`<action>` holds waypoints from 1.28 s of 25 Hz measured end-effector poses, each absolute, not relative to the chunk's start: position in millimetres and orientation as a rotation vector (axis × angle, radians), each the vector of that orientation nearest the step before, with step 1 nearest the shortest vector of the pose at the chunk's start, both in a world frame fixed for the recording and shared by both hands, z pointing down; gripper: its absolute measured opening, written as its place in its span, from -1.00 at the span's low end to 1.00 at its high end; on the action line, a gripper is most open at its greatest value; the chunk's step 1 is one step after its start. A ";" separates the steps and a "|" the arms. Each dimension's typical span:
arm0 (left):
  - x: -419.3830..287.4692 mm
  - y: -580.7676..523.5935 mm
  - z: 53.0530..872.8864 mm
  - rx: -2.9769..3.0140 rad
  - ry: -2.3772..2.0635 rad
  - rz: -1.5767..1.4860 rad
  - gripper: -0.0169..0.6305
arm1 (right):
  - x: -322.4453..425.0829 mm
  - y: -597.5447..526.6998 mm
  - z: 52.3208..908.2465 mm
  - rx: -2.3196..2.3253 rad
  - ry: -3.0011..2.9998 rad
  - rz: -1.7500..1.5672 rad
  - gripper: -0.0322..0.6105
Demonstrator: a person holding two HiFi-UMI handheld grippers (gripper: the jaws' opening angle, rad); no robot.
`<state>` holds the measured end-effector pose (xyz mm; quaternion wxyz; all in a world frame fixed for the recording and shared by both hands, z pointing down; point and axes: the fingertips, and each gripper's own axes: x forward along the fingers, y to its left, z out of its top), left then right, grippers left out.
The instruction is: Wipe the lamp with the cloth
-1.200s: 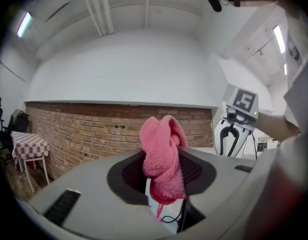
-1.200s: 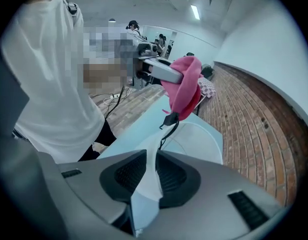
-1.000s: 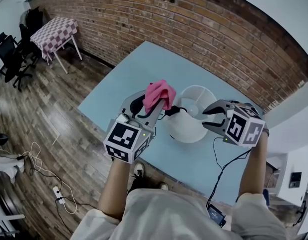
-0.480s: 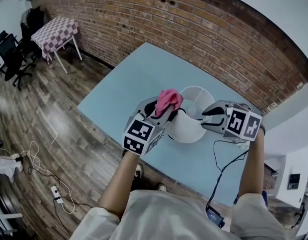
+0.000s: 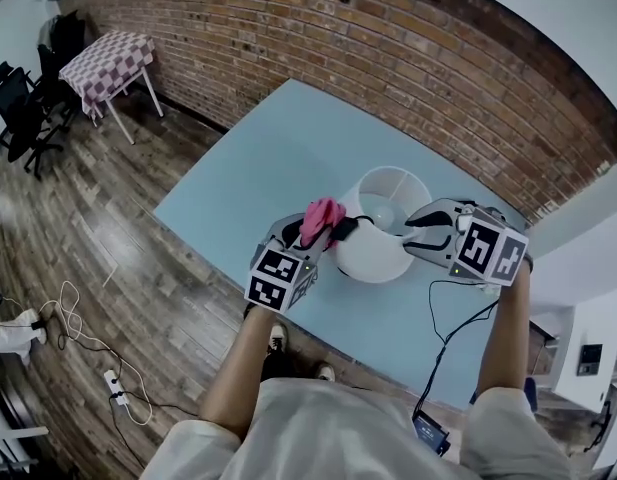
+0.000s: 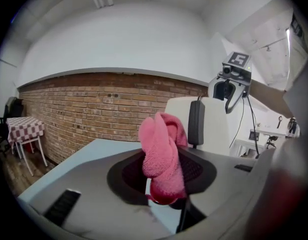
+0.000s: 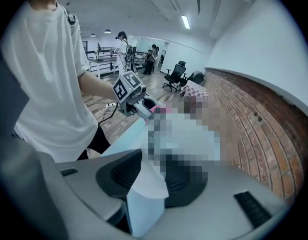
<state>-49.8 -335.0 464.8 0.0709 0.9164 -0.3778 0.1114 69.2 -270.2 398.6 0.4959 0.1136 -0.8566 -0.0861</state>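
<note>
The wiping seems to be only just getting under way, to judge from how things are lying. The left gripper (image 5: 313, 238) is clamping a bunched pink terry cloth (image 6: 162, 154) between closed jaws and is holding it just beside the left wall of the white fabric-shaded lamp (image 5: 373, 255). Whether the cloth is already touching the shade cannot be made out, and nothing on the shade is showing which parts have been wiped. The right gripper (image 5: 420, 236) is sitting at the shade's right side. Its jaws have just been opening and are standing wide, with the thin shade wall between them but not pinched. The lamp therefore looks unsteadied, and most or all of the shade is probably left to do. The lamp is standing on the pale blue surface (image 5: 248, 178), toward its near edge, with the person standing just beyond that edge. A black cord fitting (image 5: 346, 230) is lying against the shade's left side right by the cloth and is likely to snag it. Far and left of the lamp the surface is offering plenty of room for sweeping. The red brick wall (image 5: 388, 48) is running along the far side, well apart from both grippers.
</note>
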 end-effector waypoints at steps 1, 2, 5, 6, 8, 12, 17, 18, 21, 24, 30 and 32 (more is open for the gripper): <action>-50.7 -335.8 469.0 2.751 -1.136 0.351 -0.44 | 68.6 -269.4 398.7 0.272 -2.071 -0.205 -0.41; -51.8 -336.4 473.1 2.746 -1.137 0.369 -0.44 | 67.9 -268.1 399.0 0.266 -2.064 -0.201 -0.41; -54.5 -336.6 486.0 2.730 -1.133 0.423 -0.44 | 66.3 -263.6 400.6 0.252 -2.036 -0.186 -0.42; -55.3 -336.3 490.6 2.725 -1.132 0.444 -0.44 | 66.2 -262.1 401.4 0.248 -2.025 -0.178 -0.43; -57.0 -335.9 499.0 2.715 -1.135 0.492 -0.44 | 66.5 -259.7 402.9 0.239 -1.996 -0.162 -0.44; -70.4 -339.1 497.2 2.677 -1.197 0.485 -0.47 | 60.6 -252.7 404.3 0.190 -1.957 -0.164 -0.47; -101.7 -336.8 445.6 2.697 -1.323 0.341 -0.47 | 47.1 -249.1 402.2 0.147 -1.956 -0.183 -0.60; -104.0 -333.0 431.6 2.714 -1.334 0.307 -0.47 | 45.7 -246.3 402.9 0.133 -1.958 -0.175 -0.64; -102.9 -318.4 389.6 2.783 -1.349 0.208 -0.47 | 39.6 -236.7 406.2 0.094 -1.986 -0.141 -0.71; -95.2 -303.1 353.0 2.857 -1.354 0.129 -0.47 | 38.7 -236.2 407.9 0.093 -1.985 -0.139 -0.71; -62.8 -279.5 324.5 2.967 -1.229 0.114 -0.47 | 39.8 -233.8 409.0 0.075 -1.938 -0.074 -0.74; -51.0 -279.9 330.2 2.978 -1.204 0.145 -0.47 | 39.0 -235.9 408.7 0.078 -1.931 -0.067 -0.74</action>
